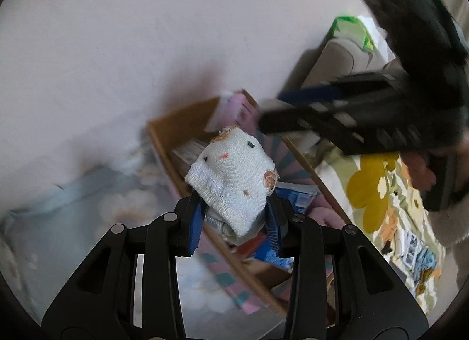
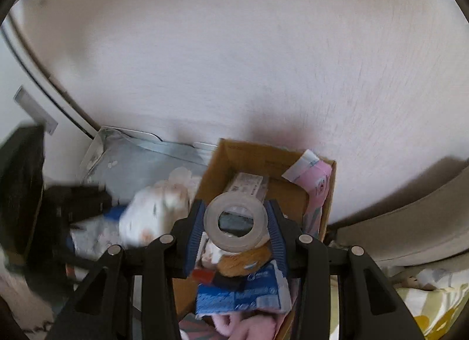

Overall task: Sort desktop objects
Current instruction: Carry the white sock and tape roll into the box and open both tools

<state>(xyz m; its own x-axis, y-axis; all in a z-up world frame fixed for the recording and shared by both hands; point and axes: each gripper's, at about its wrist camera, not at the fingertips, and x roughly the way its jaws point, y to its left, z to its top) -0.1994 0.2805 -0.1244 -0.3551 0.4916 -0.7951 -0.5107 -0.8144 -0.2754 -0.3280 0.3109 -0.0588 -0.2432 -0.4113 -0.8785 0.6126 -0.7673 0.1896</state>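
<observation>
Sock (image 1: 234,181), white w/ coloured specks, is sitting clamped in left claw (image 1: 236,219) above cardboard box (image 2: 234,152); right claw (image 2: 236,219) is pinching clear tape roll (image 2: 236,221) over same box. Step: carrying items to sort; next needs a drop spot. Print unreadable.

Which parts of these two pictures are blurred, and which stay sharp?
Left wrist view: the sock in the left tool is sharp; the right tool is smeared. Right wrist view: the tape roll is sharp; the sock at left is blurred.
</observation>
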